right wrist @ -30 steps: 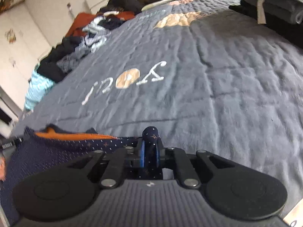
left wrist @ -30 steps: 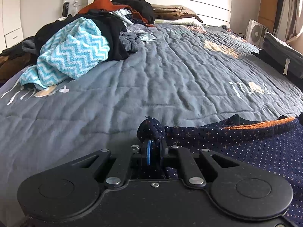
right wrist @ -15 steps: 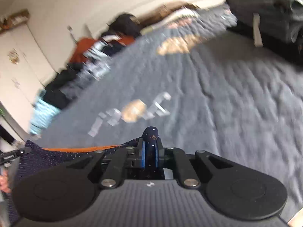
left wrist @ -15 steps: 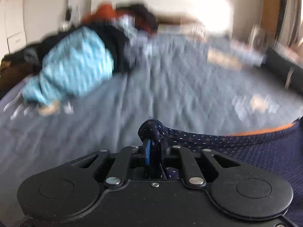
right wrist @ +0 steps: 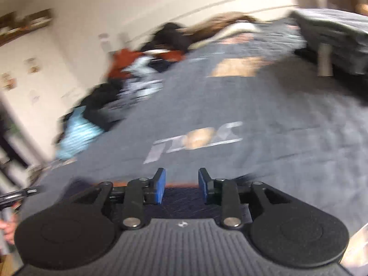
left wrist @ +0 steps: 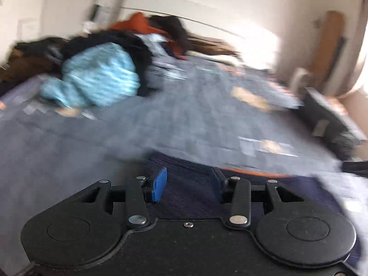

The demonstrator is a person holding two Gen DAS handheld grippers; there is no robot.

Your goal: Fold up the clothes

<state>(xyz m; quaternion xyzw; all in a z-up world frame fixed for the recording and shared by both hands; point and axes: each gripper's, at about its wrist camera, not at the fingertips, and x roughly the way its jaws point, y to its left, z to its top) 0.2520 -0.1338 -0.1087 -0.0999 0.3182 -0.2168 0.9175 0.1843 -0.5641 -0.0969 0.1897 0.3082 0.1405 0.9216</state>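
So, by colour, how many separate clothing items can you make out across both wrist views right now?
Navy with orange trim, under the open jaws: 1
Light blue zigzag fabric: 1
Orange-red garment in the heap: 1
Grey folded stack: 1
Black clothes: blurred, count unclear
Total countable: 4

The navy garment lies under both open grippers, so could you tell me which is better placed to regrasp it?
Probably the left gripper: more navy garment lies between its open fingers. The right gripper sits at its edge.

Both tools — left (left wrist: 188, 185), right (right wrist: 181, 185) — have released the navy garment (left wrist: 191, 197).
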